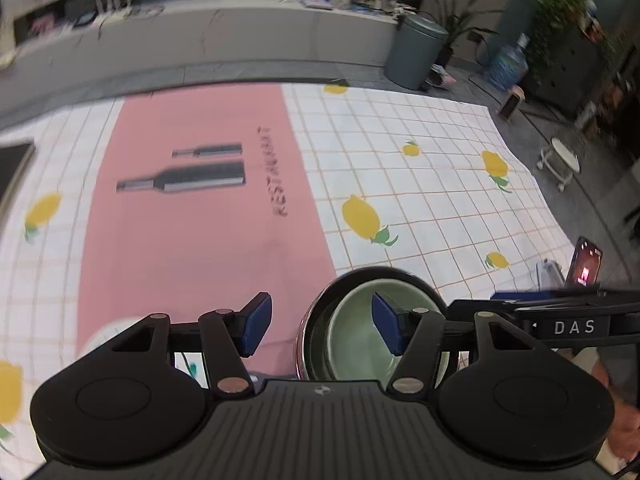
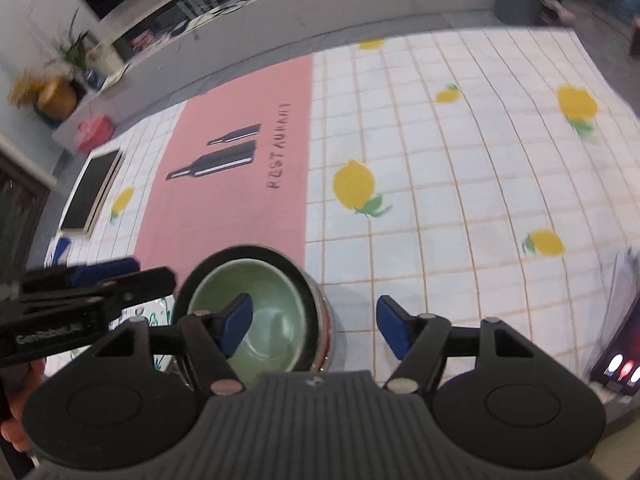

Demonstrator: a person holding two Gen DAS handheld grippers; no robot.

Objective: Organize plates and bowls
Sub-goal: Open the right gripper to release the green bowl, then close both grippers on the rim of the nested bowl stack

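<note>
Stacking appears complete at this moment: a pale green bowl (image 2: 256,312) sits nested inside a larger dark bowl (image 2: 310,280) with a metallic outer wall. The stack rests on the checked tablecloth (image 2: 440,160), at the near edge of the pink placemat (image 2: 232,216) and straddling its border with the cloth.

Left gripper (image 1: 320,326): jaws stand wide, with nothing between the pads. One blue pad hangs over the green bowl's interior, the other over the placemat; contact with the rim cannot be confirmed from these views.

Right gripper (image 2: 314,326): jaws also wide and empty. Its left pad hangs over the green bowl, its right pad over bare cloth beside the stack.

Judgement: each gripper straddles one side of the stack, which suits a two-sided carry or set-down of the bowls; with both sets of jaws spread, the bowls are supported by the table alone.

Contents: the green bowl looks empty and clean. The dark bowl holds only the green bowl.

A white dish (image 1: 116,330) with a green pattern lies partly hidden under the left gripper, beside the stack. A phone (image 1: 585,266) stands at the table's right edge.
</note>
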